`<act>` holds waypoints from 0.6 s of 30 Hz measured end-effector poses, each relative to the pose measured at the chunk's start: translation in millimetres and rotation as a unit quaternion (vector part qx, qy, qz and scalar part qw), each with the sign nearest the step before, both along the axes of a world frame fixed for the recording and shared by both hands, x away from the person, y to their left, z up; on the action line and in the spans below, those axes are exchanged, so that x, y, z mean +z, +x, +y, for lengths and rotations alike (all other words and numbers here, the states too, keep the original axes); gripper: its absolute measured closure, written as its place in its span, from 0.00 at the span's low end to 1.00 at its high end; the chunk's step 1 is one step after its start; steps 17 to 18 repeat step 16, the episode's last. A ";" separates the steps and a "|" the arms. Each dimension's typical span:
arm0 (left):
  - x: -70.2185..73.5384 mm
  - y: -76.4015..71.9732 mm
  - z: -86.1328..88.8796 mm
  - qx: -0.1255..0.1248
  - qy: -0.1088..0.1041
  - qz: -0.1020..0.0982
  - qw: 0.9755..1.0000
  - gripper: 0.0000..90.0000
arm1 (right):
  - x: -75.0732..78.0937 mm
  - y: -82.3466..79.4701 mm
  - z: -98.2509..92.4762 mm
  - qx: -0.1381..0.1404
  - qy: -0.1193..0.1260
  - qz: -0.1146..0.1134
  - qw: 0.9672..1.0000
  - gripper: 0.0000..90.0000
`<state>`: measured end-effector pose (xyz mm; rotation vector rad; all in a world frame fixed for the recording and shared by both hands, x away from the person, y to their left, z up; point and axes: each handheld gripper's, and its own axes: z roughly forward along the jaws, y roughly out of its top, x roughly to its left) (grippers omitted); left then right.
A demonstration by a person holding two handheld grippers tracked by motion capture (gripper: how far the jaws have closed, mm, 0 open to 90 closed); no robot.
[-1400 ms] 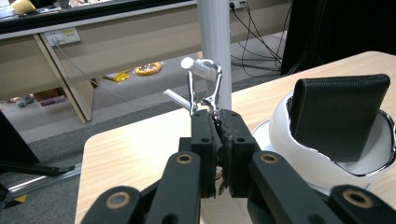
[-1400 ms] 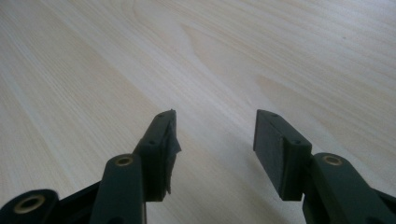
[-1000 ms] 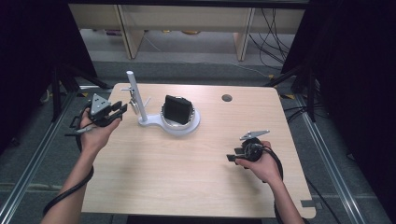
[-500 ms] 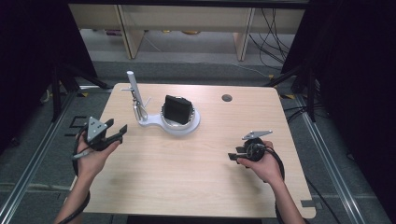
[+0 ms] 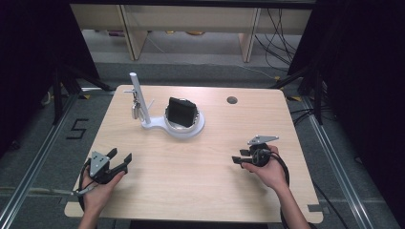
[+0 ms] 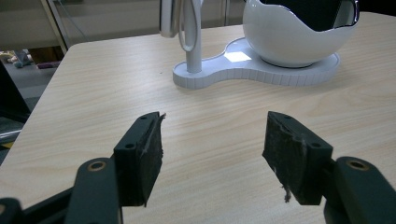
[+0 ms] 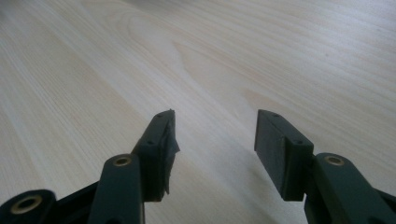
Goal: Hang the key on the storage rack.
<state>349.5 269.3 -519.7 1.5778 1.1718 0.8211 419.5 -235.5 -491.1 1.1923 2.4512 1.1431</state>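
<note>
Left black two-jaw gripper (image 5: 120, 159) — jaws just opened wide, nothing between them, low over the near-left of the pale wooden table (image 5: 200, 191); right black two-jaw gripper (image 5: 239, 161) likewise parted and empty at near right. White plastic stand with upright post and round bowl-shaped cradle (image 5: 184, 125) sits at the far centre, well apart from both, the cradle holding a black boxy item (image 5: 181, 111), small metal pieces hanging on the post (image 5: 136, 107). Risk, as judged — a hasty reach could knock the light stand and tip out its contents.

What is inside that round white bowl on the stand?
A black boxy object sits inside the white bowl, rising above its rim. The bowl's wall hides its lower part and anything beneath it.
</note>
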 end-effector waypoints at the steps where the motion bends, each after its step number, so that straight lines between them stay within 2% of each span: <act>1: -1.6 -1.4 0.7 0.002 -0.002 -0.008 1.000 0.40 | -1.0 -0.3 0.5 0.000 0.001 0.000 1.000 0.55; 5: -4.1 -3.9 0.3 0.004 0.000 -0.011 1.000 0.40 | -4.4 -1.3 1.4 0.001 0.002 -0.007 1.000 0.54; 6: -4.3 -4.5 0.2 0.002 0.001 -0.015 1.000 0.40 | -6.9 -1.5 2.7 -0.001 0.009 -0.011 1.000 0.54; 7: -4.2 -5.2 -0.3 0.003 0.003 -0.016 1.000 0.40 | -7.6 -2.3 2.6 0.004 0.001 -0.006 1.000 0.54; 18: -4.4 -4.4 -2.5 0.003 0.013 -0.014 1.000 0.38 | -7.8 -3.6 4.5 0.007 0.002 -0.006 1.000 0.53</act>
